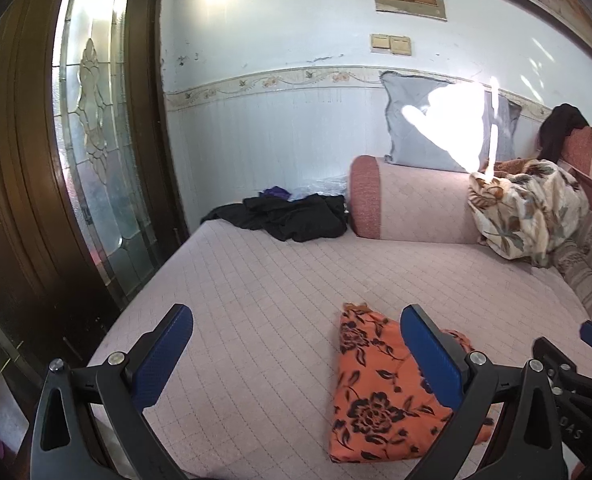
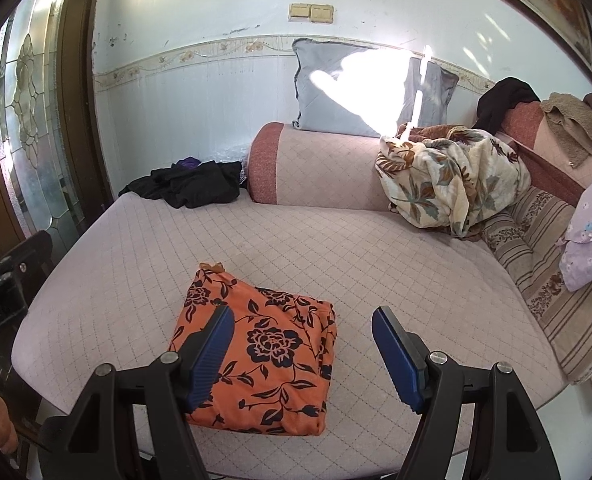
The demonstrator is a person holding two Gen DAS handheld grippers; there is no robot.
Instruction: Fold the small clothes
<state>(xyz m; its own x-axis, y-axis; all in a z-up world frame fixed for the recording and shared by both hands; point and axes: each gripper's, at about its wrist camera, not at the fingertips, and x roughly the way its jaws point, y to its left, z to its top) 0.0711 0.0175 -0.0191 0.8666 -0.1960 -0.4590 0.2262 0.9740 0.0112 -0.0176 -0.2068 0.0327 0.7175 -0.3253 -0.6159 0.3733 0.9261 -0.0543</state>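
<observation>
Orange floral garment [image 2: 255,354] lies folded on sofa seat [image 2: 376,272], both hand-held grippers open, empty.
Left hand-held gripper [image 1: 296,360] beside garment, right hand-held gripper [image 2: 300,352] over it: press flat, square edges.

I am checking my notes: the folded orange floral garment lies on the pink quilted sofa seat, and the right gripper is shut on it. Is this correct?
Not quite. The right gripper is open, holding nothing. The right wrist view shows this. The folded orange floral garment does lie on the pink quilted sofa seat.

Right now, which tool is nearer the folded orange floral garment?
Right. The right tool hangs open over the folded orange floral garment's right part; the left tool stands open off its left edge.
</observation>
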